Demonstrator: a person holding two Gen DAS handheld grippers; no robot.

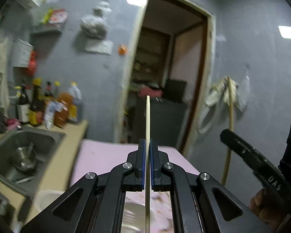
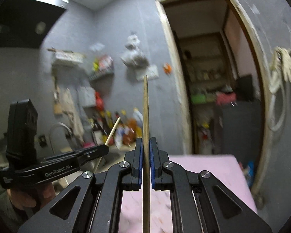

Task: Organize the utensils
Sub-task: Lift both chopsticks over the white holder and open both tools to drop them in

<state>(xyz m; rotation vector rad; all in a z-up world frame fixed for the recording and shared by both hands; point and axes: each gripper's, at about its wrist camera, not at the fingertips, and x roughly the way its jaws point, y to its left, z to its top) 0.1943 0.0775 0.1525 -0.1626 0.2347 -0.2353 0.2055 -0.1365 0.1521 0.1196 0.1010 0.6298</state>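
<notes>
My left gripper [image 1: 147, 145] is shut on a pale chopstick [image 1: 147, 120] that stands upright between the blue pads, well above the pink table [image 1: 106, 155]. My right gripper [image 2: 145, 145] is shut on a darker brown chopstick [image 2: 145, 106], also upright. In the right wrist view the left gripper [image 2: 104, 147] is at the left with its pale chopstick [image 2: 113, 130] slanting up. In the left wrist view the right gripper's body [image 1: 258, 163] is at the right edge; its tips are out of frame.
A steel sink [image 1: 23, 151] with a pot in it lies to the left beside a beige counter holding several bottles [image 1: 54, 106]. An open doorway [image 1: 164, 77] is ahead. A mop handle [image 1: 229, 128] leans on the right wall.
</notes>
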